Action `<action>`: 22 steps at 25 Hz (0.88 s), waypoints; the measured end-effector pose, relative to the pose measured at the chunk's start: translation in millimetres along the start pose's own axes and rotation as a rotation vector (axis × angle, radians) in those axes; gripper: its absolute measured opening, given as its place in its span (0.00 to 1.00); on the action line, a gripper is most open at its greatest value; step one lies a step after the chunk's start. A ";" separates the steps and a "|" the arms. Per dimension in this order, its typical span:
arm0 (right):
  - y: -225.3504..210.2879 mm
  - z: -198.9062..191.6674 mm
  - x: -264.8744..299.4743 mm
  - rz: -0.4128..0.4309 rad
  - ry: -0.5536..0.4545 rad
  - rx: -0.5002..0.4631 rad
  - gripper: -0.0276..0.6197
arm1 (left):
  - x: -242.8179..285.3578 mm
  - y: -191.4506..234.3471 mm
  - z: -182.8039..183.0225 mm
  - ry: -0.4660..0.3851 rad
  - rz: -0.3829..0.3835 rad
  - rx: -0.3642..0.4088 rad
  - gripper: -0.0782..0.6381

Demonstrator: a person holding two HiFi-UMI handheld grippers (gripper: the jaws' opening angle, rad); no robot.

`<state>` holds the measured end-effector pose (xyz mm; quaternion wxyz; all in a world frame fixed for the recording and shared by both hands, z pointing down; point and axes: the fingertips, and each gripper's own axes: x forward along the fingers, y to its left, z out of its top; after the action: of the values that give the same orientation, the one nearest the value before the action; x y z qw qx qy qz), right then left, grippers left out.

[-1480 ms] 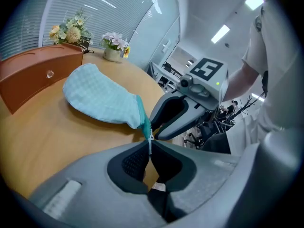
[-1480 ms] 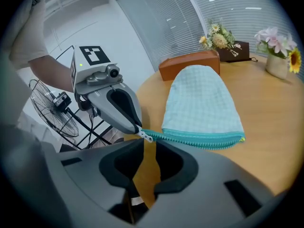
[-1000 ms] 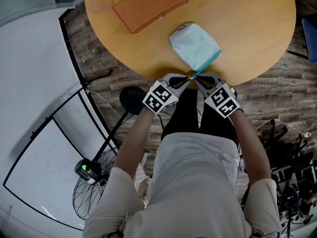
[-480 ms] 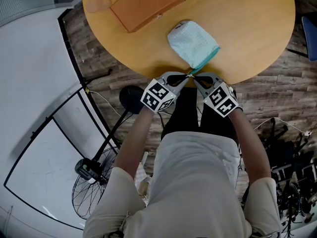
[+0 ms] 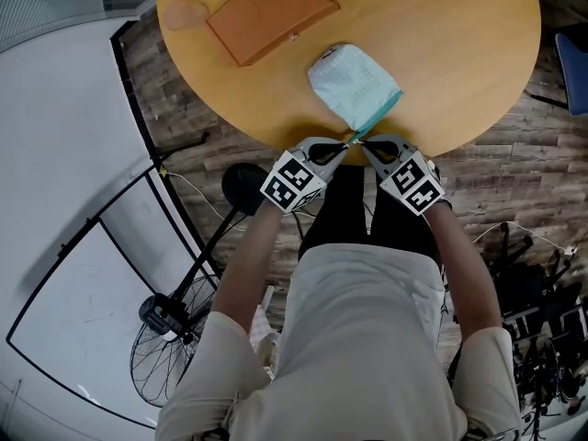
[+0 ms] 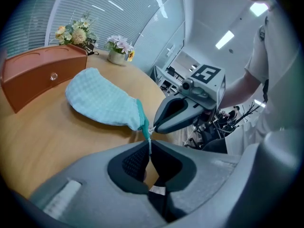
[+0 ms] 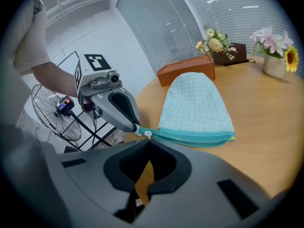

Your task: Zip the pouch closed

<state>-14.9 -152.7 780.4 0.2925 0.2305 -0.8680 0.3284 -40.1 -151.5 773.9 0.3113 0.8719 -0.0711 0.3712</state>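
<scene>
A pale blue checked pouch [image 5: 352, 83] with a teal zipper [image 5: 378, 116] lies near the front edge of the round wooden table [image 5: 459, 53]. Both grippers meet at its near corner. My left gripper [image 5: 344, 145] is shut on the thin tab at the zipper's end [image 6: 145, 127]. My right gripper [image 5: 364, 144] faces it, its jaws just closed together on the small white zipper pull [image 7: 147, 135]. In the right gripper view the zipper [image 7: 194, 137] runs off to the right. The left gripper [image 7: 134, 127] touches the zipper's left end.
A brown hinged case [image 5: 271, 12] lies at the table's far left. Flower pots [image 7: 275, 51] and a dark box [image 7: 228, 51] stand at the far side. Below the table edge are a black stand base [image 5: 243, 184], a floor fan [image 5: 165, 356] and cables [image 5: 533, 320].
Both grippers stay at the pouch's near corner. The pouch sits slightly further left in the head view than a second ago.
</scene>
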 end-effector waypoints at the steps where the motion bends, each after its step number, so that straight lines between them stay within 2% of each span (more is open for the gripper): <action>1: -5.4 -0.8 -2.9 -0.014 -0.002 0.001 0.04 | -1.5 0.5 -0.2 0.006 0.007 0.009 0.15; 4: -15.1 -0.8 -12.8 -0.018 -0.005 0.006 0.05 | -6.3 0.1 0.8 -0.004 0.009 -0.001 0.15; 9: -18.1 -0.7 -21.1 -0.020 0.016 -0.045 0.05 | -7.0 -5.3 6.9 -0.012 0.026 -0.004 0.15; 15: -50.7 -1.6 -35.6 -0.085 0.012 -0.025 0.05 | -21.2 0.5 5.9 0.007 0.084 0.006 0.15; 22: -70.4 3.8 -56.1 -0.110 0.036 -0.088 0.05 | -37.3 3.4 6.0 -0.014 0.147 -0.034 0.15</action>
<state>66.0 -191.5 771.7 0.3353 0.2587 -0.8623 0.2775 -64.3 -161.8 746.6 0.2974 0.8615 -0.1433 0.3859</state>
